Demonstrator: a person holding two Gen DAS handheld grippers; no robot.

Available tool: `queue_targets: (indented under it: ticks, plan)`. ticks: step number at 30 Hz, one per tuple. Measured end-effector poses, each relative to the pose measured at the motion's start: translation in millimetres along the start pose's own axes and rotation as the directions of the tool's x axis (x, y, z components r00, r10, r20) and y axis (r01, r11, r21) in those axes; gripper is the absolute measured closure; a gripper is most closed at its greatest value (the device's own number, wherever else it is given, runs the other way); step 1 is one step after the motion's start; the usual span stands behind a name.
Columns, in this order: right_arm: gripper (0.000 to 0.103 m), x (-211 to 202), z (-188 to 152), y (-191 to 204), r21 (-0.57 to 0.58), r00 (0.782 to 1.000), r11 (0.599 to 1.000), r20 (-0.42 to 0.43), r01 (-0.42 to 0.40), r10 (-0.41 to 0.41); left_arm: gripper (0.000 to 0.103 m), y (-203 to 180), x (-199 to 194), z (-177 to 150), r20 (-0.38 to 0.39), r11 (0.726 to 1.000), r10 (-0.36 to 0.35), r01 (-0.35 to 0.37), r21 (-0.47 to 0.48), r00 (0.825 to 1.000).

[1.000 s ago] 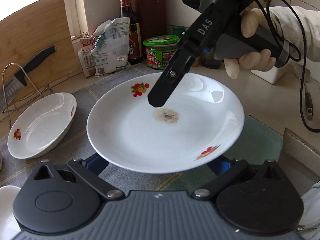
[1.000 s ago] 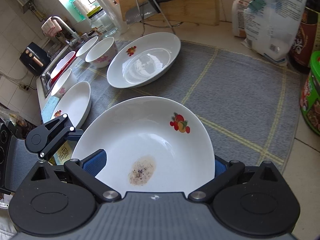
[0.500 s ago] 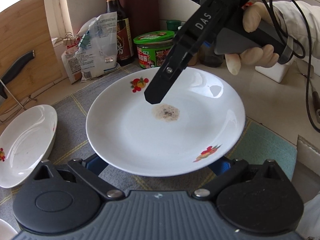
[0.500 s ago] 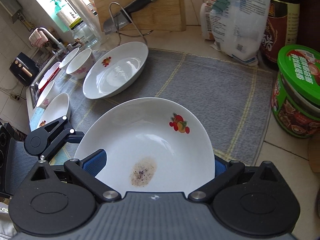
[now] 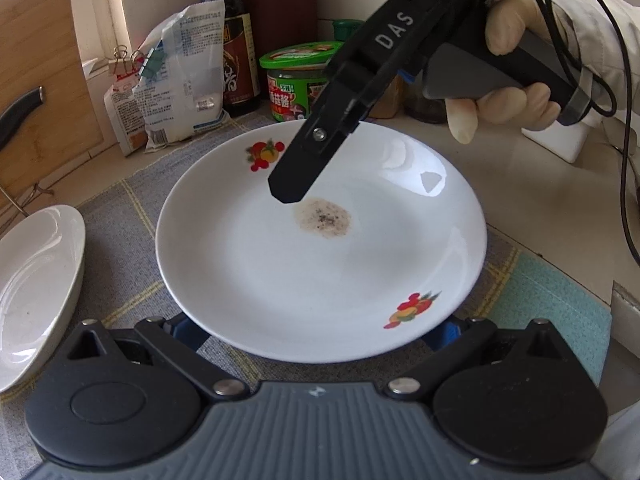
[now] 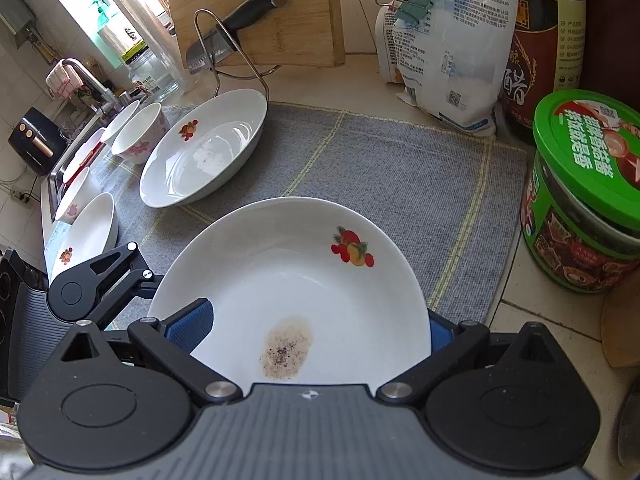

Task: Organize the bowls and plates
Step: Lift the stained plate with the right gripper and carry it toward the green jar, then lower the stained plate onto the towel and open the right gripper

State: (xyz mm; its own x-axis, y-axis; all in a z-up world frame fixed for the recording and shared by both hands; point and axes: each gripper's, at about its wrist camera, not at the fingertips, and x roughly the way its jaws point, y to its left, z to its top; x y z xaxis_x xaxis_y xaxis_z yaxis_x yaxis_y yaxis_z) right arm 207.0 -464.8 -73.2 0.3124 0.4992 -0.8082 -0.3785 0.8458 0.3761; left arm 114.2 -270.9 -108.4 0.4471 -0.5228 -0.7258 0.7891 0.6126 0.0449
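Observation:
A white deep plate (image 5: 320, 272) with fruit prints and a brown speckled stain hangs above the grey mat (image 6: 380, 168). My right gripper (image 5: 288, 194), held by a gloved hand, is shut on it. One finger lies across the plate's inside near the stain; the other is hidden underneath. In the right wrist view the plate (image 6: 304, 272) passes between the blue pads (image 6: 188, 326). My left gripper (image 5: 314, 334) is open, both fingers spread wide just under the plate's near rim. It also shows as the left gripper (image 6: 120, 276) beside the plate's left edge.
A second deep plate (image 6: 200, 152) rests on the mat's far left, with bowls (image 6: 140, 136) and a small plate (image 6: 86, 236) beyond it toward the sink. A green tub (image 6: 584, 192), a dark bottle (image 6: 548, 40), a clipped bag (image 6: 448, 40) and a cutting board with knife (image 6: 260, 12) line the back.
Both grippers and the stained plate have moved together to the right along the mat, toward the green tub. The other deep plate has slid off to the left of view.

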Motion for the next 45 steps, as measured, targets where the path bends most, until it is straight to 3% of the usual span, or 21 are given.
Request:
queue_targets:
  ticks: [14, 19, 31, 37, 45]
  plan:
    - [0.000, 12, 0, -3, 0.001, 1.000, 1.000, -0.010, 0.018, -0.018, 0.001, 5, 4, 7, -0.039, 0.998, -0.029, 0.027, -0.048, 0.999]
    - [0.000, 13, -1, -1, -0.008, 0.999, 0.999, -0.006, 0.047, -0.047, 0.001, 2, 2, 6, -0.047, 0.998, -0.042, 0.040, -0.041, 0.998]
    - [0.000, -19, -4, 20, -0.068, 0.988, 0.986, 0.035, 0.151, -0.149, 0.001, 10, -32, -4, -0.036, 0.988, -0.085, 0.079, -0.130, 0.996]
    - [0.000, -37, -7, 41, -0.104, 0.982, 0.977, 0.073, 0.184, -0.177, 0.001, 16, -63, -9, 0.010, 0.985, -0.042, 0.043, -0.165, 0.999]
    - [0.000, -44, -11, 98, -0.148, 0.981, 0.979, 0.152, 0.142, -0.120, 0.001, 7, -114, -29, 0.080, 0.968, 0.117, -0.096, -0.230, 0.990]
